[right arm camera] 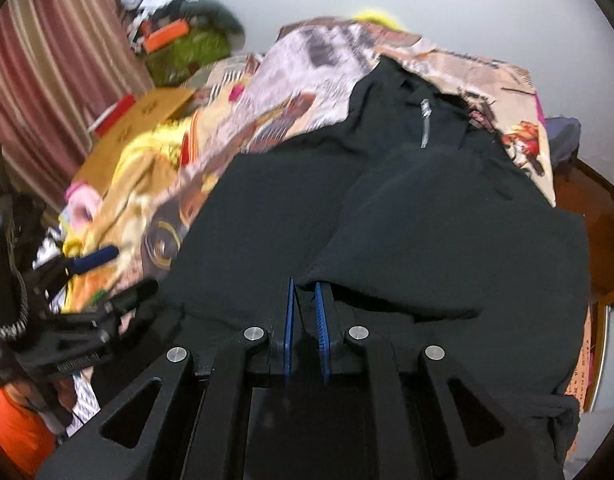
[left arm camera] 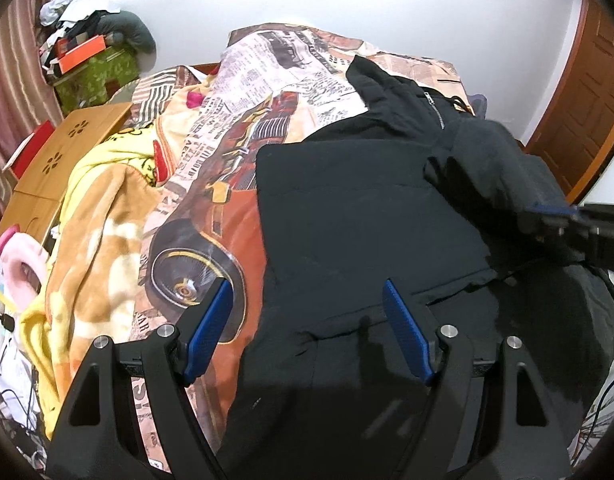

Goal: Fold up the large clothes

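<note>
Black jacket (left arm camera: 347, 216) lies spread on the bed, over a quilt (left arm camera: 235, 120) printed with newsprint and a vintage car. Collar and zip (left arm camera: 437, 110) at the jacket's far end, toward the white wall.

Around the jacket: yellow-and-tan blanket (left arm camera: 103, 216) bunched just beside its left edge. Beyond the blanket, a small wooden table (left arm camera: 63, 156) with flower cut-outs, a red book (left arm camera: 29, 146) on its far side. A pink plush thing (left arm camera: 21, 268) near the table's near end. Further off to the jacket's left, a green box (left arm camera: 93, 76) heaped with clothes and an orange box (left arm camera: 81, 54), striped curtain (left arm camera: 11, 80) behind. Brown wooden door (left arm camera: 579, 120) to the jacket's right. Loose cables by the bed's near left corner. Nothing lies on top of the jacket.

Left gripper (left arm camera: 307, 294): jaws standing wide, empty, above the jacket's near left edge; one finger over the quilt, the other over black cloth. No contact that I can make out.

Right gripper (right arm camera: 305, 294): jaws nearly together, pinching a fold of the jacket's right side, sleeve most likely; the lifted cloth drapes back over the jacket's body. That view is blurred.
</note>
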Available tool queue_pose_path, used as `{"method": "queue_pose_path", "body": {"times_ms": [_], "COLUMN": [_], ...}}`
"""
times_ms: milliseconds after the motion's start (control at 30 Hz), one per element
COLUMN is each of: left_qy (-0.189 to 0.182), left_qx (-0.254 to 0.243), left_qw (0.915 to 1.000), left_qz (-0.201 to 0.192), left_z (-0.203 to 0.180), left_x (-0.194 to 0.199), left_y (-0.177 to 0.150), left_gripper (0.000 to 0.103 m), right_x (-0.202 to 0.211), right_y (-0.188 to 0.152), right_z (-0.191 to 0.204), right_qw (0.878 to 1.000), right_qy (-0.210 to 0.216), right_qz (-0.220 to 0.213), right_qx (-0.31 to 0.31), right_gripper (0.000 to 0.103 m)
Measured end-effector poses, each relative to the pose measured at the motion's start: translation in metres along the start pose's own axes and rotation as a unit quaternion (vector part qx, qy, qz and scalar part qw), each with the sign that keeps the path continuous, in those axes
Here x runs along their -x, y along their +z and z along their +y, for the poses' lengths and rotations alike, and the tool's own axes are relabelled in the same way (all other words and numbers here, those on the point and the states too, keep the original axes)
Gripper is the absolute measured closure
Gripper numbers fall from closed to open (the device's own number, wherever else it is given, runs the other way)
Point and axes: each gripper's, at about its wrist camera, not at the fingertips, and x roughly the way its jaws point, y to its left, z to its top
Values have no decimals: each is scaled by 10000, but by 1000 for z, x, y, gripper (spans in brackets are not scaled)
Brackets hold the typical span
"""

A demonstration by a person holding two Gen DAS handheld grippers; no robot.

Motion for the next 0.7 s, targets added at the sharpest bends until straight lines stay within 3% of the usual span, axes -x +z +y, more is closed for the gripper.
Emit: {"method": "queue_pose_path", "body": {"times_ms": [300, 367, 433, 500, 700], "left_qy": [-64, -111, -173, -209, -334], "left_qx": [-332, -427, -573, -757, -1362], "left_qw": [9993, 9987, 9976, 9959, 9879], "left_qz": [-177, -260, -355, -445, -669], "left_z": [-26, -35, -49, -64, -111], "left_x": [12, 17, 21, 24, 25], "left_y": [10, 15, 21, 28, 42], "left_gripper": [27, 27, 27, 27, 27], "right_x": [18, 30, 44, 59, 93], "right_y": [-18, -23, -29, -33, -41], "right_z": [0, -4, -12, -21, -65], "right_qw": [9984, 9994, 9999, 9993, 9924], "right_qy": [374, 197, -40, -270, -884], "right_qz": [401, 267, 38, -239, -725], "right_qx": [118, 123, 136, 94, -449], "right_gripper": [90, 83, 66, 59, 55]}}
